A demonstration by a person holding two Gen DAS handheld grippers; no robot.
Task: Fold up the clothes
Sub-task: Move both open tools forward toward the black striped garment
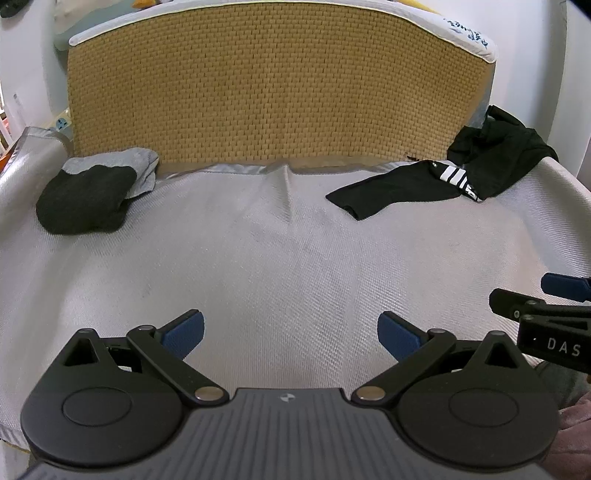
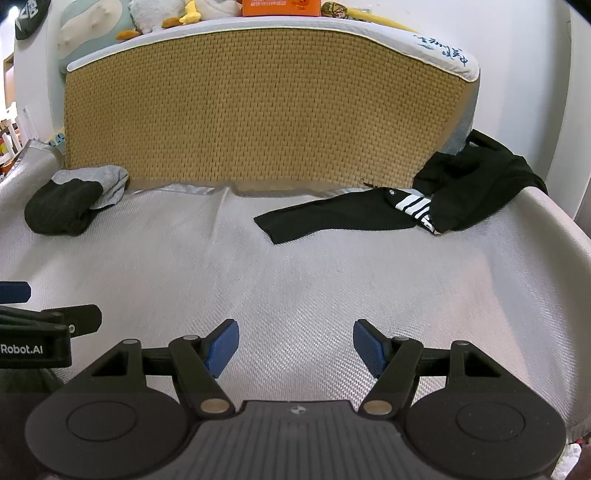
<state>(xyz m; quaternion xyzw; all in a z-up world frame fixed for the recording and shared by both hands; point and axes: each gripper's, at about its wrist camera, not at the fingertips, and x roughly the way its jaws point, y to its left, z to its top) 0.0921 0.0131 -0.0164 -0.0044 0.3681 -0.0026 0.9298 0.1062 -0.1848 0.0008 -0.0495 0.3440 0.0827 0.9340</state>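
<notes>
Hovering low over the grey sheet (image 1: 288,266), left gripper (image 1: 291,332) spread wide, blue pads (image 1: 184,332) well apart, nothing between them. Hanging alongside, right gripper (image 2: 293,345) likewise gaping, pads (image 2: 221,347) clear of the cloth, holding nothing. Showing at the right edge of the left view, part of the right gripper; showing at the left edge of the right view, part of the left one.

Stretching ahead, bare sheet with a small ridge running toward the back.

Lying far back on the left, 1 black garment (image 1: 85,199) bundled on top of a grey garment (image 1: 136,166), both near the woven board (image 1: 273,88). Lying far back on the right, 1 black top (image 2: 369,214) with white stripes (image 2: 412,205), 1 sleeve reaching toward the middle, the rest heaped against the corner.

Sitting atop the board in the right view, plush toys (image 2: 159,14) and an orange box (image 2: 280,7).
</notes>
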